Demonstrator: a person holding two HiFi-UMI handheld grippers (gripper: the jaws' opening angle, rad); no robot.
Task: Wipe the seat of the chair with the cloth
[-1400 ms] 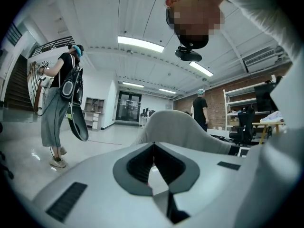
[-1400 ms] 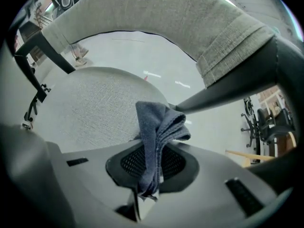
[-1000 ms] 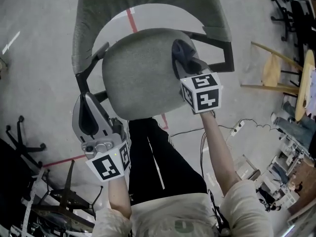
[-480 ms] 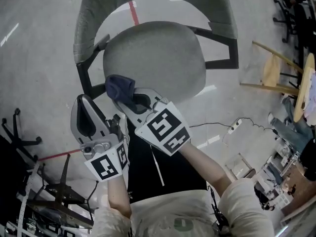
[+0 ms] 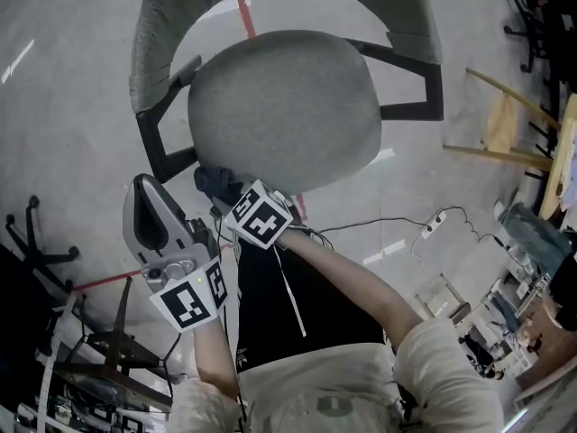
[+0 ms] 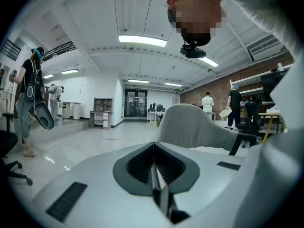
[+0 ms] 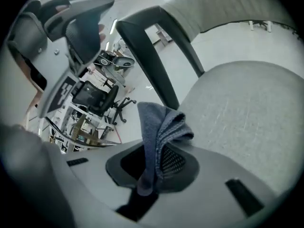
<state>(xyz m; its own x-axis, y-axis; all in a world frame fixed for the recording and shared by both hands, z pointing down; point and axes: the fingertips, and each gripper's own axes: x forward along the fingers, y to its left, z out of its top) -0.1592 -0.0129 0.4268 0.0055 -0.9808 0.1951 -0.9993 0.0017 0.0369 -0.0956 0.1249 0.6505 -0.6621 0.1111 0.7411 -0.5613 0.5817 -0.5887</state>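
The right hand-held gripper (image 5: pixel 223 193) is clenched on a dark blue cloth (image 5: pixel 213 179), crossed over to the person's left side. In the right gripper view the cloth (image 7: pixel 159 126) stands up out of the closed jaws in a bunched fold. It sits at the near left rim of the seat (image 5: pixel 284 106); I can't tell whether it touches the fabric.

The left hand-held gripper (image 5: pixel 147 190) hangs just beside it, off the chair, above the floor (image 5: pixel 63 106). Its own view shows the jaws pressed together with nothing between them (image 6: pixel 153 167).

The seat is grey and rounded, on a black frame (image 5: pixel 160 141), with a grey backrest (image 5: pixel 155 34) curving behind it. The floor is pale polished concrete with a red tape line (image 5: pixel 242 13) under the chair. A wooden stool (image 5: pixel 500 124) stands well off to the right, and a white power strip (image 5: pixel 439 226) lies on the floor near it. The room is a large bright hall with strip lights (image 6: pixel 142 40) overhead and people (image 6: pixel 207 103) standing far off.
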